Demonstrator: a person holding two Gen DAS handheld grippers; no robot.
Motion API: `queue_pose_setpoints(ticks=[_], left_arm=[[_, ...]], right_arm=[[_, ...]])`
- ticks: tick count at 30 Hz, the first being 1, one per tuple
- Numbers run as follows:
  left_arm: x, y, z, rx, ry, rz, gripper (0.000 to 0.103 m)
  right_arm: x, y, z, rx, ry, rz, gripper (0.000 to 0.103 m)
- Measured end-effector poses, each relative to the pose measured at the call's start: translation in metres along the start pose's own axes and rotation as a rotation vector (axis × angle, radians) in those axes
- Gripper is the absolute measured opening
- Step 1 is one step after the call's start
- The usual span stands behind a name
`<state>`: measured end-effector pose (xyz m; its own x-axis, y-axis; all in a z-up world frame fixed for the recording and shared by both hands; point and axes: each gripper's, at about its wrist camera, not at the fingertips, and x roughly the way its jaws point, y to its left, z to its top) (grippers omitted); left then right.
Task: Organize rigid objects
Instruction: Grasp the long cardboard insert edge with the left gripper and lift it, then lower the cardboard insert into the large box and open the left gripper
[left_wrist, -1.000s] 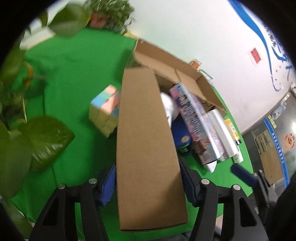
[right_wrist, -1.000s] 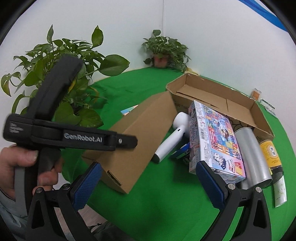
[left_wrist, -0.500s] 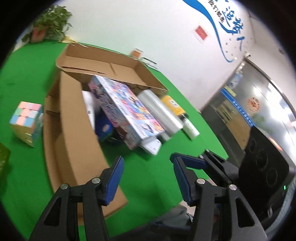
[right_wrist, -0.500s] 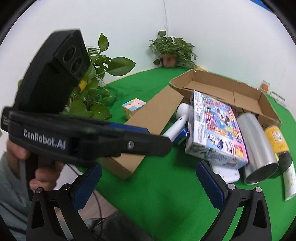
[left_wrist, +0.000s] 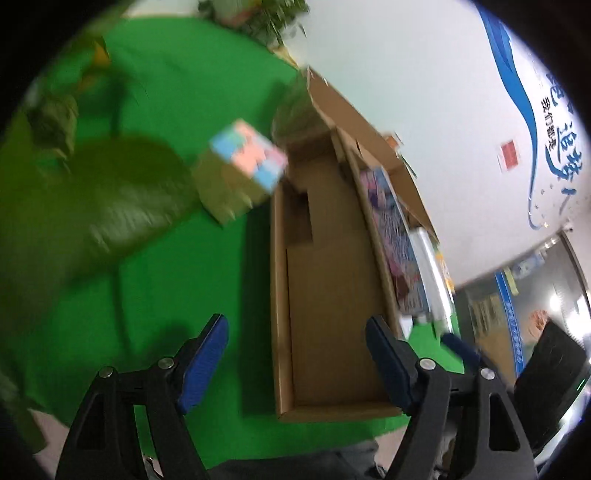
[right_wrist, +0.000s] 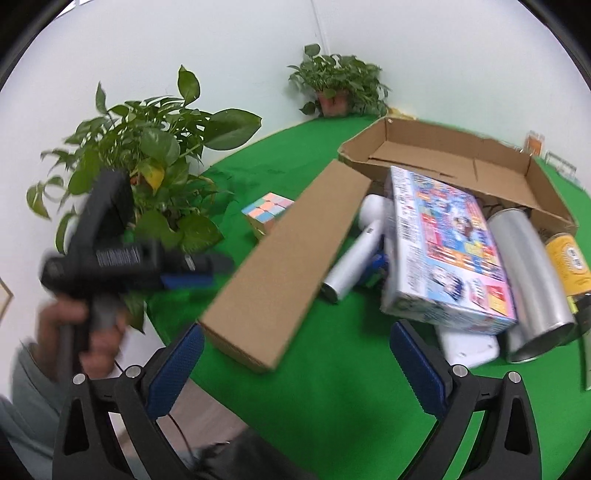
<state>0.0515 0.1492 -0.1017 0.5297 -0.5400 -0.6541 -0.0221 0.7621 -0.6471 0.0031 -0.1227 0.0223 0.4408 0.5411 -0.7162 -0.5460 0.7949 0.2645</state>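
The long cardboard box (right_wrist: 286, 258) lies flat on the green table (right_wrist: 332, 398), its near end close to the table's front edge and its far end reaching toward the open carton (right_wrist: 458, 162). The left gripper (left_wrist: 295, 363) hangs over that near end with its jaws spread; they have just been opening, and the box sits below the gap with neither pad pressing on it. Left of the box lies a clear stretch of green cloth, bounded by a big blurred leaf (left_wrist: 110, 199) at the table's side. The pastel puzzle cube (right_wrist: 269, 214) stands just beside the box's left flank, near its far half.

The right gripper (right_wrist: 297, 373) hovers in front of the box's near end, jaws wide apart and empty, with open green cloth below it up to the table's rim. Right of the box, packed close together, lie a white bottle (right_wrist: 354, 254), a colourful printed box (right_wrist: 443, 251) tilted against the clutter, a silver can (right_wrist: 532, 280) and a yellow can (right_wrist: 569, 258). The free room is in front of that cluster. A potted plant (right_wrist: 147, 158) crowds the table's left edge beyond the box, and a hand (right_wrist: 88, 325) grips the left tool's handle there
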Motion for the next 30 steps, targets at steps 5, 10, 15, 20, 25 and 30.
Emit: queue_pose_setpoints(ticks=[5, 10, 15, 20, 25, 30], left_arm=[[0.018, 0.0, -0.007, 0.008, 0.064, 0.009, 0.046], [0.021, 0.006, -0.012, -0.008, 0.084, 0.013, 0.022], [0.015, 0.001, -0.017, 0.02, 0.071, -0.023, 0.008], [0.01, -0.021, -0.019, 0.068, 0.013, 0.029, 0.008], [-0.01, -0.057, -0.022, 0.171, -0.069, 0.131, 0.008], [-0.033, -0.095, -0.009, 0.269, -0.163, 0.168, 0.008]], right_arm=[[0.029, 0.024, 0.023, -0.007, 0.025, -0.044, 0.086], [0.064, 0.032, 0.028, -0.007, 0.119, -0.132, 0.06], [0.062, 0.041, 0.024, -0.065, 0.104, -0.208, 0.039], [0.059, 0.037, 0.018, -0.064, 0.114, -0.275, 0.023], [0.042, 0.027, 0.013, -0.007, 0.066, -0.239, 0.02], [0.007, 0.027, 0.027, 0.023, -0.07, -0.218, 0.018]])
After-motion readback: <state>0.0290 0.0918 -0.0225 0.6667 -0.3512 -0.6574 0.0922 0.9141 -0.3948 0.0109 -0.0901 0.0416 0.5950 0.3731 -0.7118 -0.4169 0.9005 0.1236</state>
